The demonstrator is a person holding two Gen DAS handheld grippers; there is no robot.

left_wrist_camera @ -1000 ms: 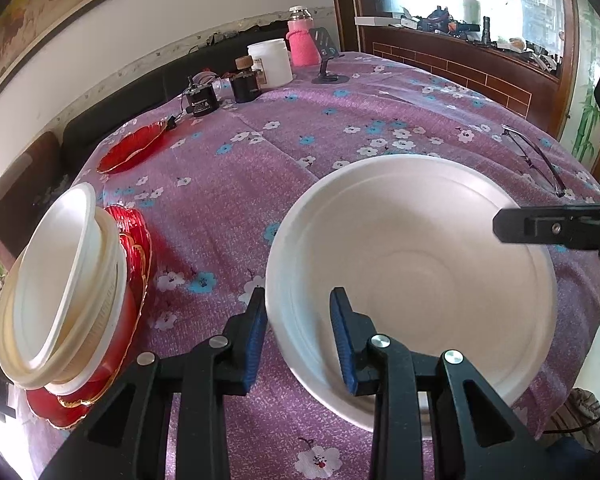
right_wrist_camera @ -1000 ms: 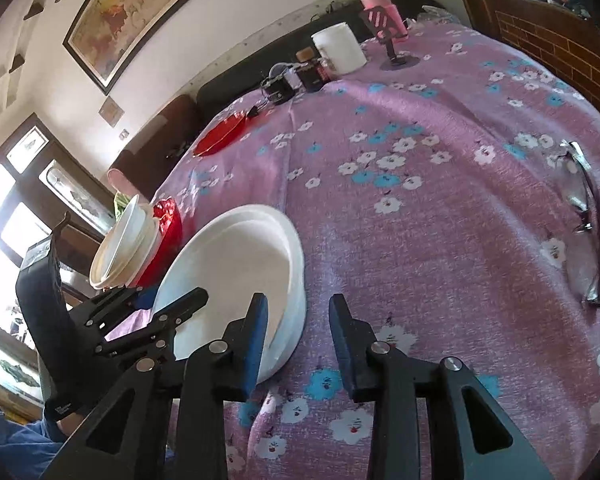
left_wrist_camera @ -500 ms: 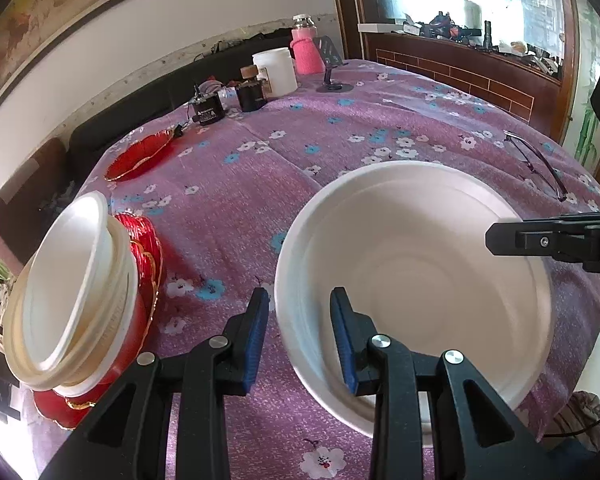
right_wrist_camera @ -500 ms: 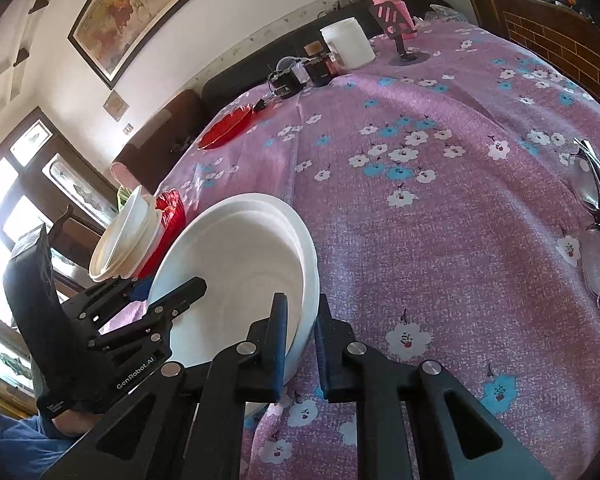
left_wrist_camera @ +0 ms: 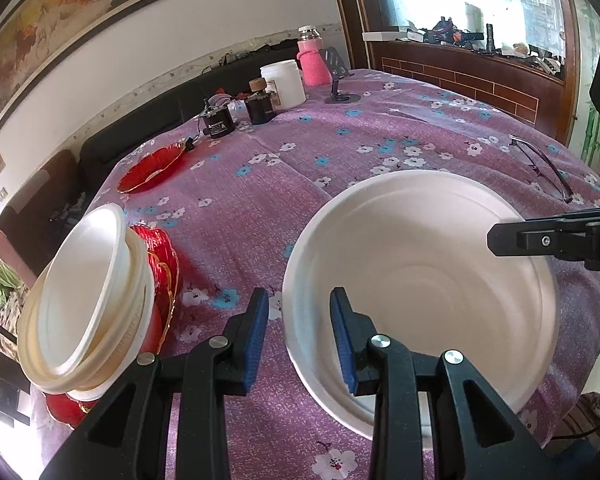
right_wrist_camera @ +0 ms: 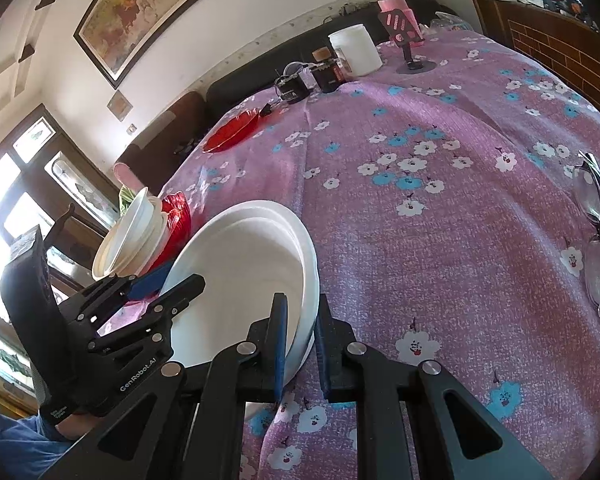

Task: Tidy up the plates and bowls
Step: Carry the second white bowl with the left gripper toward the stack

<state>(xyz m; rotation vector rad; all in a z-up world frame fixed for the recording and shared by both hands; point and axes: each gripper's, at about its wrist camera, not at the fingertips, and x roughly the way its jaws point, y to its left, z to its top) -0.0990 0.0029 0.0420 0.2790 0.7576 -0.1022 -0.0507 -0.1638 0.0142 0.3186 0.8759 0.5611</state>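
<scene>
A large white bowl (left_wrist_camera: 428, 256) sits on the purple flowered cloth near the table's front edge; it also shows in the right wrist view (right_wrist_camera: 240, 272). My right gripper (right_wrist_camera: 302, 344) is shut on its right rim. My left gripper (left_wrist_camera: 298, 336) is open, its jaws straddling the bowl's left rim without pinching it. A tilted stack of white bowls (left_wrist_camera: 88, 300) rests on red plates (left_wrist_camera: 162, 264) at the left. A single red plate (left_wrist_camera: 150, 168) lies farther back.
Eyeglasses (right_wrist_camera: 598, 232) lie on the cloth at the right. A white tub (left_wrist_camera: 282, 84), pink bottle (left_wrist_camera: 312, 58), dark jars (left_wrist_camera: 260, 106) and a phone stand (left_wrist_camera: 340, 80) stand at the far edge. A wooden ledge runs along the right.
My right gripper has closed onto the large white bowl's rim. The left gripper has stayed open at the opposite rim and shifted little.
</scene>
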